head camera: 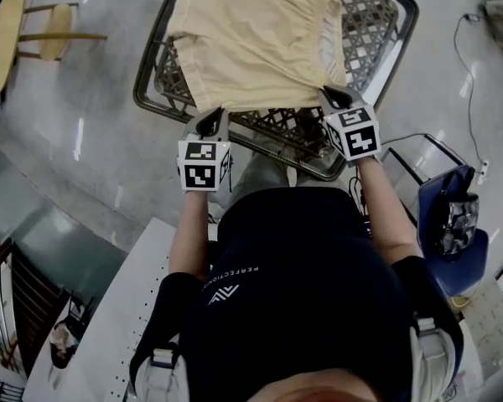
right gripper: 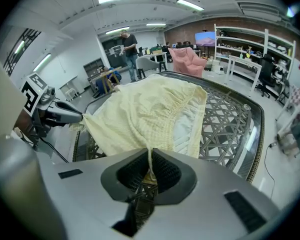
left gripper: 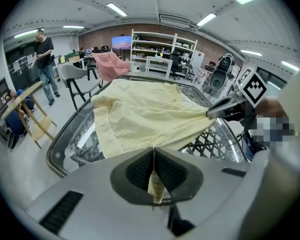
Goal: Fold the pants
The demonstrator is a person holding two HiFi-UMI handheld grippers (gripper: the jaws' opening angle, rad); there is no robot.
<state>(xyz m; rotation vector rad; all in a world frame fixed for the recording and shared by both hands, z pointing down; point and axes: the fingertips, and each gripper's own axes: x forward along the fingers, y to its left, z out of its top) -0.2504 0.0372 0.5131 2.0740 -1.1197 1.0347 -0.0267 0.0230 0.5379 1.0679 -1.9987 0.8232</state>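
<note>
- Noted glass-topped lattice table (head camera: 365,11) with dark rounded rim, filling top of head view.
- Found pale yellow pants (head camera: 251,36) spread over the table, gathered waistband along right side, near edge raised off the glass and drawn between both grippers.
- Logged left gripper (head camera: 211,122) clenched on near left corner of pants; confirmed in left gripper view, cloth pinched between closed jaws.
- Logged right gripper (head camera: 335,97) gripping near right corner; confirmed in right gripper view, thin fold squeezed between the jaws.
</note>
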